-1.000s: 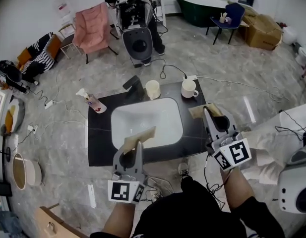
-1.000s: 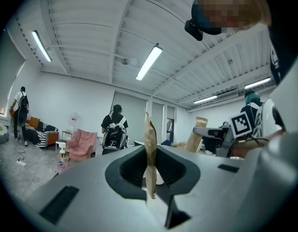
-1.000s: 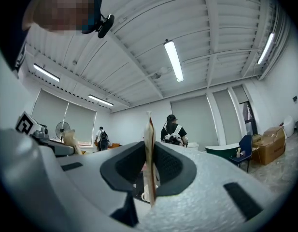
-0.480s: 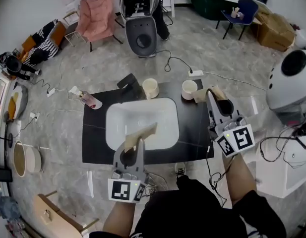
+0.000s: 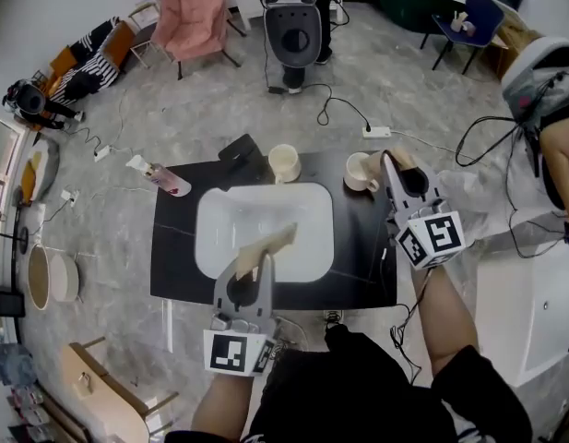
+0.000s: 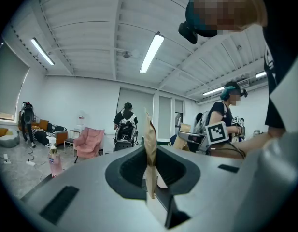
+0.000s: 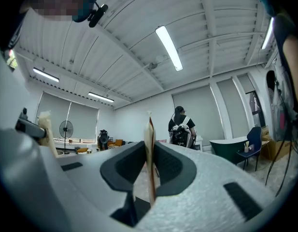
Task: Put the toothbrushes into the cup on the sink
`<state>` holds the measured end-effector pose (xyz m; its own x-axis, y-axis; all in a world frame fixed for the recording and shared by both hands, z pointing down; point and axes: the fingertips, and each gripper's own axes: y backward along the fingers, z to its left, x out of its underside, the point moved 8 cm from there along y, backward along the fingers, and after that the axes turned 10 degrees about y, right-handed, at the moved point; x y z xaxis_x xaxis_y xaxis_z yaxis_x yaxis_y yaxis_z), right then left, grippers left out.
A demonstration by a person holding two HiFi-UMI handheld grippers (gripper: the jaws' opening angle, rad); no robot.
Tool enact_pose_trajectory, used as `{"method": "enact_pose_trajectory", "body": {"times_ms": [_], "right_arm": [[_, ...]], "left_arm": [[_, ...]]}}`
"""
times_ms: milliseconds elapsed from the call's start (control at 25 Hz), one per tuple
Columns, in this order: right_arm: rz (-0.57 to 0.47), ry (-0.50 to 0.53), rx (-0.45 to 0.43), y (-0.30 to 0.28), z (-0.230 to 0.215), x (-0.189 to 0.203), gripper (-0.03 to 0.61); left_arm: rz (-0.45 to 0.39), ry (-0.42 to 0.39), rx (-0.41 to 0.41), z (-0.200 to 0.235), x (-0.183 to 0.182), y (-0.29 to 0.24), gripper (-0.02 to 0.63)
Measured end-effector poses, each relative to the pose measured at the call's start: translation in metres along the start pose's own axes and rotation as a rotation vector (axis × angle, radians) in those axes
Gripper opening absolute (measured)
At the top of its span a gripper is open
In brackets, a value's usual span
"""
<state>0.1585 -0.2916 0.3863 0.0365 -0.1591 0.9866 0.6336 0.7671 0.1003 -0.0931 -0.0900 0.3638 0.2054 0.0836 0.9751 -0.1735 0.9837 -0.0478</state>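
Note:
Each gripper holds a flat tan paper toothbrush packet. In the head view my left gripper [image 5: 263, 259] is shut on one packet [image 5: 266, 244] above the white sink basin [image 5: 227, 220]. At the right, my right gripper [image 5: 388, 161] is shut on the other packet [image 5: 403, 159], just right of a white mug [image 5: 359, 172] on the black counter [image 5: 176, 266]. A second cream cup [image 5: 284, 163] stands behind the basin. The left gripper view shows its packet [image 6: 149, 144] upright, pinched between the jaws [image 6: 150, 178]. So does the right gripper view, with packet [image 7: 149, 153] and gripper [image 7: 149, 187].
A black faucet [image 5: 243, 150] stands behind the basin and a pink bottle [image 5: 161, 179] lies off the counter's back left corner. Cables [image 5: 353, 109] run over the floor. A grey machine [image 5: 294, 28] and a pink chair [image 5: 199, 5] stand beyond; another person [image 5: 551, 109] is at the right.
Both grippers moved forward with their packets. The right one came from the counter's right edge to beside the white mug; the left one went a little further over the basin.

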Motion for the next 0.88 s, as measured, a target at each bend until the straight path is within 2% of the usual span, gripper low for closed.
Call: {"method": "enact_pose_trajectory", "body": {"times_ms": [600, 880], "right_arm": [[0.229, -0.053, -0.032, -0.058, -0.015, 0.114, 0.066], [0.294, -0.085, -0.043, -0.061, -0.01, 0.142, 0.077]], "left_arm": [[0.037, -0.013, -0.038, 0.002, 0.008, -0.025, 0.046], [0.054, -0.007, -0.061, 0.008, 0.015, -0.022, 0.046]]}}
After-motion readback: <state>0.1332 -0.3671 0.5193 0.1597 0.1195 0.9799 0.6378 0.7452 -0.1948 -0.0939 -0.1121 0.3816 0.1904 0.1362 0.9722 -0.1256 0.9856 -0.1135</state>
